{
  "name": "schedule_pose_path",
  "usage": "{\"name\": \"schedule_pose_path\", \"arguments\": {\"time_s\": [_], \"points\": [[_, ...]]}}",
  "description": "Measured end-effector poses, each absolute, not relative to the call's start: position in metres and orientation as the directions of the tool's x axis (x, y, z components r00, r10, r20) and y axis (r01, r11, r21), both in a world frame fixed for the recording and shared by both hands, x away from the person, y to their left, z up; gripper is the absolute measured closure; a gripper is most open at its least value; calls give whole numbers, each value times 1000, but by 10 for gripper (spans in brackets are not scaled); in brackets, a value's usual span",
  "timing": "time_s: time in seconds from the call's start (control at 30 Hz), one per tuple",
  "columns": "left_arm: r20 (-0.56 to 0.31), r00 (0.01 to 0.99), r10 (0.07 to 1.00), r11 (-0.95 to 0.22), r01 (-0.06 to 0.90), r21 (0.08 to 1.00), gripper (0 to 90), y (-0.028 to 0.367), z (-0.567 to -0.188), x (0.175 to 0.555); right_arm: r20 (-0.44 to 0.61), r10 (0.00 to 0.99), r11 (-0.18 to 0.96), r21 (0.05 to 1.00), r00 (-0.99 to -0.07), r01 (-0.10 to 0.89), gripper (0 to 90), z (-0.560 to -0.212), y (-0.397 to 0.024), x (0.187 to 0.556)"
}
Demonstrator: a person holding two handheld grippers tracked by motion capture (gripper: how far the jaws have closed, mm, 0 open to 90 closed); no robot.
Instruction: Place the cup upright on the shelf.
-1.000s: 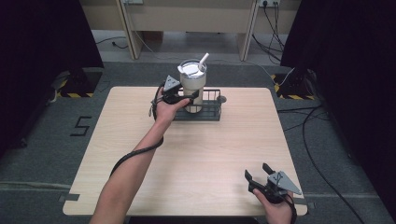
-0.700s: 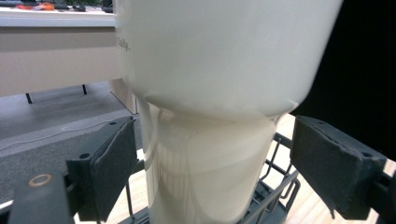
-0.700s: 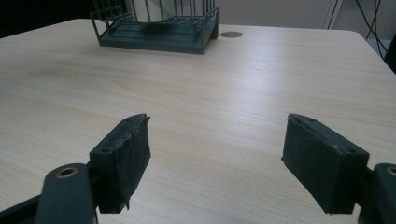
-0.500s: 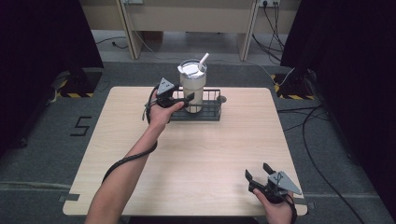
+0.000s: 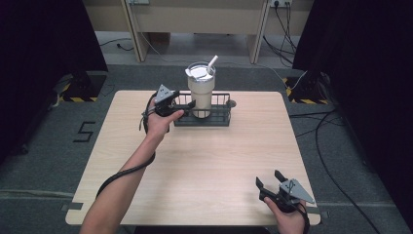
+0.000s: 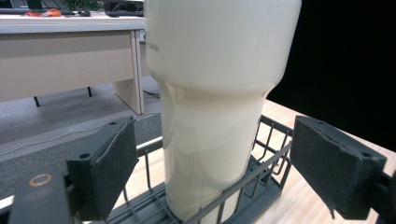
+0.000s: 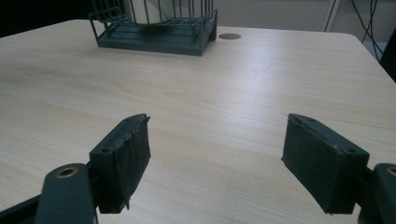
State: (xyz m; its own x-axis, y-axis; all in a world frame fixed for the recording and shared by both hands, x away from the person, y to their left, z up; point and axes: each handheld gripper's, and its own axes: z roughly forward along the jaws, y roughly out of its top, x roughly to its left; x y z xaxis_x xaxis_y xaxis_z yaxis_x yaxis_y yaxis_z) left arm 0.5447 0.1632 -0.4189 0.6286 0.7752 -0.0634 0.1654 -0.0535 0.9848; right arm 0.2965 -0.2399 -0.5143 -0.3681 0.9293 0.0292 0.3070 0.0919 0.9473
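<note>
A dark wire basket [image 5: 214,114] stands near the far edge of the table [image 5: 204,161], and a cream tumbler [image 5: 201,92] stands upright inside it, toward its left end. The tumbler has a lid [image 5: 198,71] and a white straw [image 5: 212,62] that leans to the right. In the left gripper view the tumbler rises well above the basket rim, and its narrow lower part sits between the wires. The left gripper [image 5: 181,105] is at the left end of the basket, just beside the tumbler. Its jaws are wide open, one on each side of the tumbler, and the pads [image 6: 114,163] do not touch it. The right gripper [image 5: 268,181] is at the near right corner of the table, well apart from the basket. Its jaws are also wide open and hold nothing, with bare wood between them.
</note>
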Motion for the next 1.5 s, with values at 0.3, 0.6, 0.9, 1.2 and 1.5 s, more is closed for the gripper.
{"name": "schedule_pose_path", "arguments": {"time_s": [0.3, 0.6, 0.9, 1.2, 1.5], "points": [[-54, 626, 778, -60, 160, 985, 142, 177, -422, 530, 29, 929, 93, 947, -369, 308, 235, -514, -238, 296], [-40, 628, 777, -72, 152, 986, 142, 190, -426, 512, 27, 929, 95, 947, -369, 308, 234, -514, -238, 296], [-27, 611, 791, -77, 143, 987, 143, 208, -434, 489, 27, 932, 92, 947, -363, 307, 234, -514, -239, 296], [-23, 621, 784, -86, 145, 986, 143, 222, -442, 468, 23, 932, 95, 948, -362, 305, 233, -514, -239, 296], [-25, 618, 786, -82, 144, 986, 143, 232, -449, 449, 23, 931, 96, 947, -363, 306, 233, -514, -238, 296]]}}
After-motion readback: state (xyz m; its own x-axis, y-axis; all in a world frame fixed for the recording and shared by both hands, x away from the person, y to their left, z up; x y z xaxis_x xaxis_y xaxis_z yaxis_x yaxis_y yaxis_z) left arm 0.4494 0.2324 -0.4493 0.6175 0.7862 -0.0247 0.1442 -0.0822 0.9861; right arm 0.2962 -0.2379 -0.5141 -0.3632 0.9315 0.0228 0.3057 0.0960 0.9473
